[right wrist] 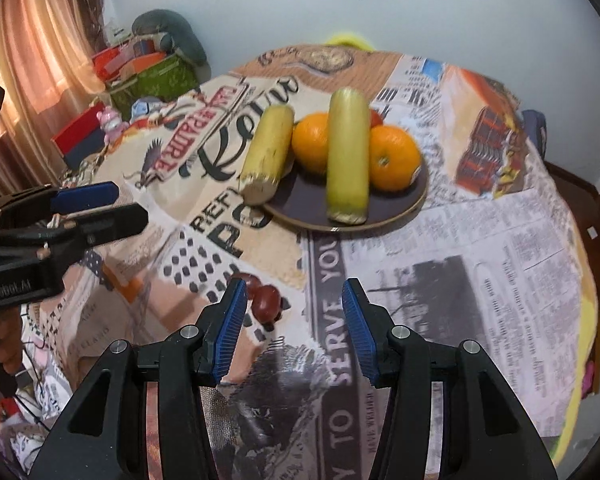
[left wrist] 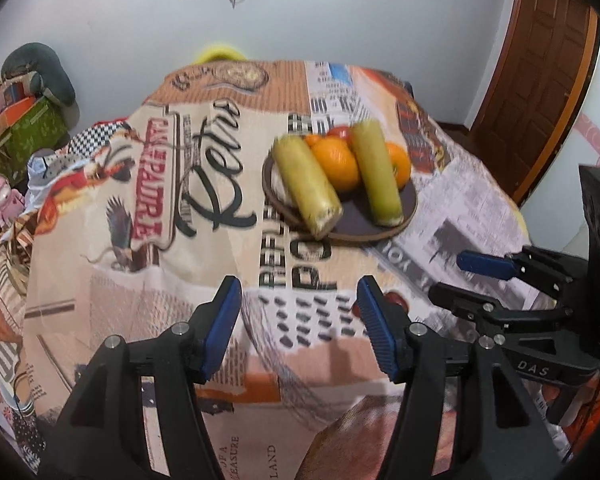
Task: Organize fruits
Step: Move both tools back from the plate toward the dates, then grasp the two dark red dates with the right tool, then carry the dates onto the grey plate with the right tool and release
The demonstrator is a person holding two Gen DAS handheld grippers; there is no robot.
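Note:
A dark round plate point(left wrist: 408, 200) point(right wrist: 416, 196) sits on the table's printed cloth. On it lie two yellow-green cucumber-like pieces point(left wrist: 306, 186) point(left wrist: 376, 172) point(right wrist: 268, 154) point(right wrist: 347, 156), two oranges point(left wrist: 336, 162) point(left wrist: 398, 164) point(right wrist: 312, 142) point(right wrist: 394, 158) and a red fruit point(left wrist: 340, 132) point(right wrist: 375, 119) behind them. Two small dark red fruits point(right wrist: 262, 296) lie on the cloth near the front; one shows in the left wrist view point(left wrist: 396, 299). My left gripper point(left wrist: 298, 332) point(right wrist: 112, 204) is open and empty, short of the plate. My right gripper point(right wrist: 294, 328) point(left wrist: 460, 276) is open and empty, next to the small red fruits.
Boxes, a green bag and a grey cushion point(right wrist: 156, 64) point(left wrist: 32, 96) are piled beyond the table's left side, with a pink toy point(left wrist: 4, 200) point(right wrist: 110, 120). A wooden door point(left wrist: 540, 80) stands at the right. A curtain point(right wrist: 32, 60) hangs at the left.

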